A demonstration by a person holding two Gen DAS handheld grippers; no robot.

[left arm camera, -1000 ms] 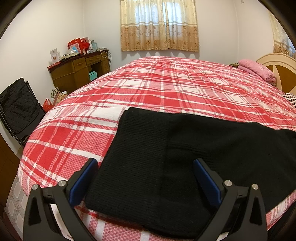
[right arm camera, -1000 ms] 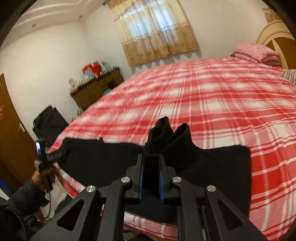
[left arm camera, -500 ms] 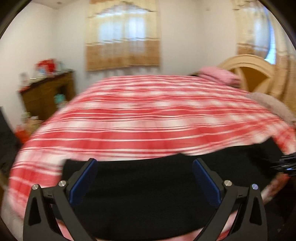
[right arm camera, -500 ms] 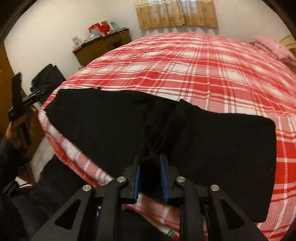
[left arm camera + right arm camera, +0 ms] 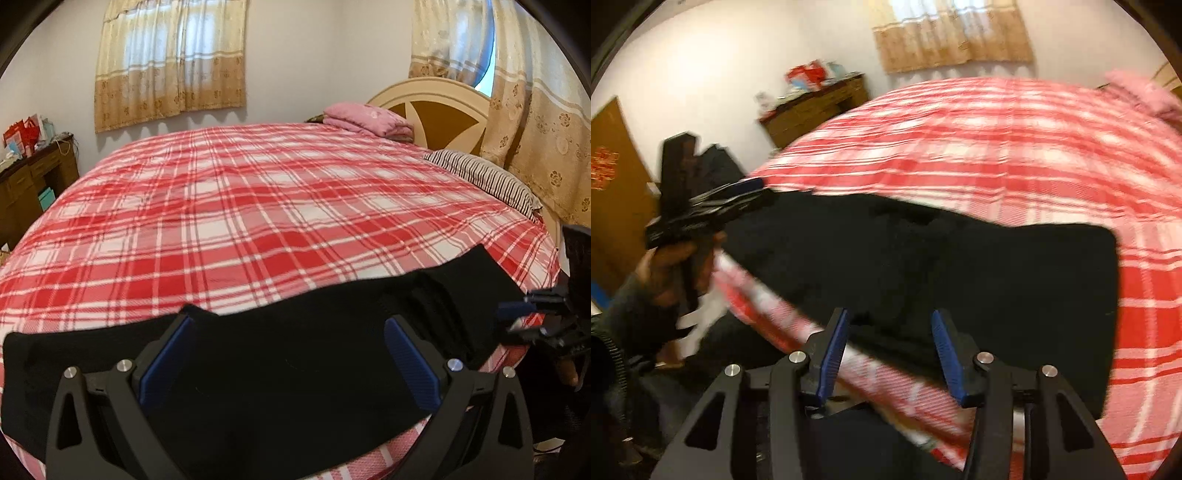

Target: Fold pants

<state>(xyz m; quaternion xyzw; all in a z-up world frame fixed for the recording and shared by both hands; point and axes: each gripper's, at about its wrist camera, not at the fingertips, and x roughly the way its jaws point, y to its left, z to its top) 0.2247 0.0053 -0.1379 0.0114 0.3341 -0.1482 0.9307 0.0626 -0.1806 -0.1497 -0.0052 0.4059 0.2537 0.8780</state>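
Black pants point(image 5: 295, 362) lie folded in a long band along the near edge of the red plaid bed point(image 5: 258, 221). My left gripper point(image 5: 288, 319) hovers over the middle of the band, open wide, with nothing pinched. The right wrist view shows the same pants point(image 5: 942, 258) spread flat. My right gripper point(image 5: 890, 314) sits at their near edge. Its jaws are opening, and the fabric lies beyond the blue pads point(image 5: 831, 354), which do not press on it. The left gripper point(image 5: 753, 188) shows there in a hand, at the band's left end. The right gripper point(image 5: 517, 310) shows at the band's right end.
A striped pillow point(image 5: 487, 181) and a folded pink blanket point(image 5: 365, 118) lie by the headboard point(image 5: 443, 107). A wooden dresser point(image 5: 816, 107) stands against the far wall, with a dark chair point(image 5: 720, 166) near it. Curtains point(image 5: 546, 122) hang at the right.
The right gripper has let go of the bunched fabric and its jaws have spread apart; the fabric has dropped flat. The left gripper has swung rightward along the pants, staying open.
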